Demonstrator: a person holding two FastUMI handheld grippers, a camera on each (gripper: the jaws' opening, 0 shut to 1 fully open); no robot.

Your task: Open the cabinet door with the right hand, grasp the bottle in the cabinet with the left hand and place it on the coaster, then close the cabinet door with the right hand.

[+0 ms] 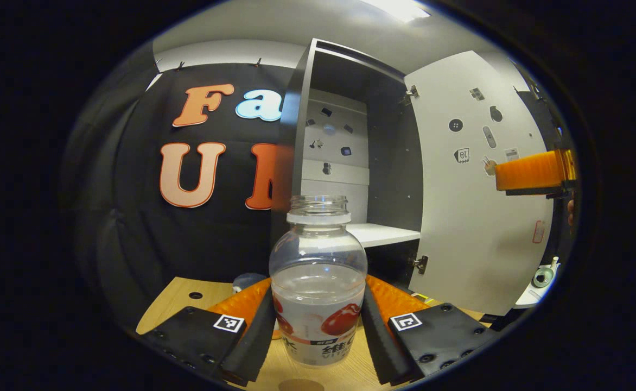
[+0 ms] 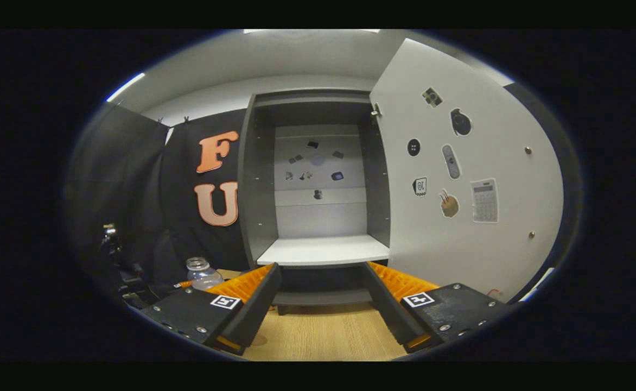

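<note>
A clear, capless bottle (image 1: 318,282) with red fruit on its label stands upright between the fingers of my left gripper (image 1: 318,326), which is shut on its lower half. Just below it, at the frame's bottom edge, shows a round brown coaster (image 1: 300,384) on the wooden table (image 1: 177,304). The cabinet (image 1: 345,136) is behind the bottle, its white door (image 1: 475,190) swung wide open to the right. My right gripper (image 2: 320,296) is open with nothing between its fingers, facing the bare shelf (image 2: 323,250), with the door (image 2: 459,179) to its right. The bottle (image 2: 203,274) shows low at the left.
Stickers dot the door and the cabinet's back panel (image 2: 318,163). One of the right gripper's fingers (image 1: 532,172) reaches in front of the door's far edge. A small blue-grey object (image 1: 247,281) lies behind my left finger. A white surface with a round item (image 1: 541,277) lies beyond the door.
</note>
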